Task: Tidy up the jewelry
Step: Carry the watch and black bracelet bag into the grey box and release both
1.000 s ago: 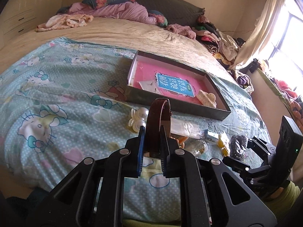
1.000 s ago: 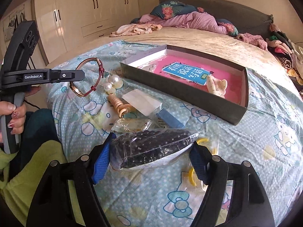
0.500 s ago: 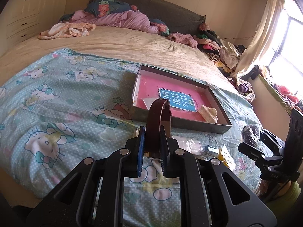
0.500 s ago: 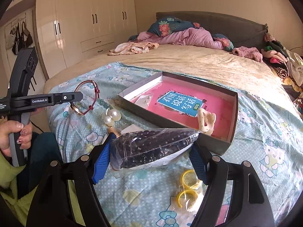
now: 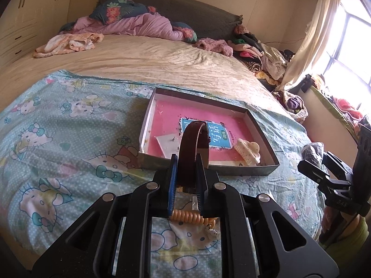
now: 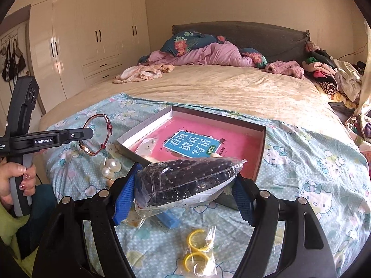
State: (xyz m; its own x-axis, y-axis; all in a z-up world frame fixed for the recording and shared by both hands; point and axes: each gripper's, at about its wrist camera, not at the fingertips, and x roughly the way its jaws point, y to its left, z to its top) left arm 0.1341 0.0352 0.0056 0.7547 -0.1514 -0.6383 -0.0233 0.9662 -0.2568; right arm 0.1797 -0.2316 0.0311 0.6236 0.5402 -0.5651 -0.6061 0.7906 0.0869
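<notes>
My left gripper [image 5: 186, 173] has its fingers clenched on a bracelet [image 6: 96, 136], my right gripper [image 6: 183, 195] grasps a bag of dark beads [image 6: 185, 180], both above the bed's near edge. I'd lower each inside the box [image 5: 264, 136] walls before releasing, clear of the hair clip [image 5: 247, 151].

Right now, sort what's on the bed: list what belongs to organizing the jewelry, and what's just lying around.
Belongs:
bracelet in the left gripper
bag of dark beads in the right gripper
box
pearl piece
yellow rings
hair claw

Lying around:
pink blanket
pile of clothes
</notes>
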